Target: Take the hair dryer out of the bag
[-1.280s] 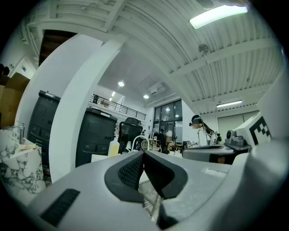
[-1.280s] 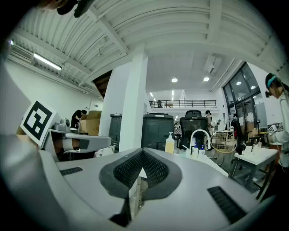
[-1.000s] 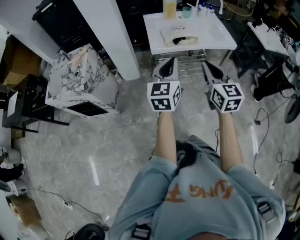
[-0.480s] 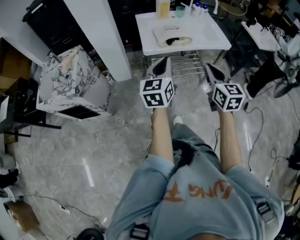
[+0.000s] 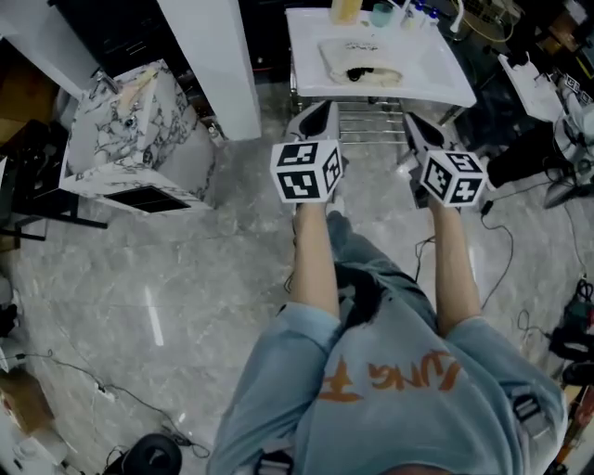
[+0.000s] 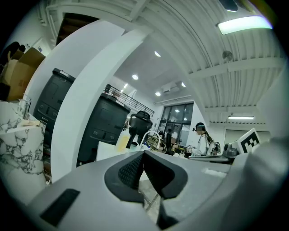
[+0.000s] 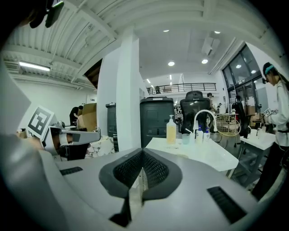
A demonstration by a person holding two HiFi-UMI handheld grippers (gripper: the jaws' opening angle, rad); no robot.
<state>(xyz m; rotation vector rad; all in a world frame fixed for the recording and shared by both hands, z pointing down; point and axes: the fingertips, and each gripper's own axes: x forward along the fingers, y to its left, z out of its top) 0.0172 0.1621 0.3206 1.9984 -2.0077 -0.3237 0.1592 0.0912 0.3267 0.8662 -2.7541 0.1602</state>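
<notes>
A cream bag [image 5: 362, 63] lies flat on the white table [image 5: 436, 74] at the top of the head view. A dark part of the hair dryer [image 5: 366, 73] shows at the bag's mouth. My left gripper [image 5: 319, 113] and right gripper [image 5: 414, 124] are held out side by side over the floor, just short of the table's near edge. Both are shut with nothing between their jaws, as the left gripper view [image 6: 143, 155] and the right gripper view [image 7: 142, 155] show. The table [image 7: 203, 155] stretches ahead of the right gripper.
A yellow pump bottle [image 5: 345, 9] and small bottles [image 7: 202, 134] stand at the table's far edge. A wire rack [image 5: 371, 125] sits under the table. A marbled box [image 5: 139, 139] and white pillar [image 5: 218, 56] stand at the left. Cables [image 5: 501, 250] lie at the right.
Both grippers have moved forward and a little down toward the table, which now sits closer in the head view. Their jaws stayed shut.
</notes>
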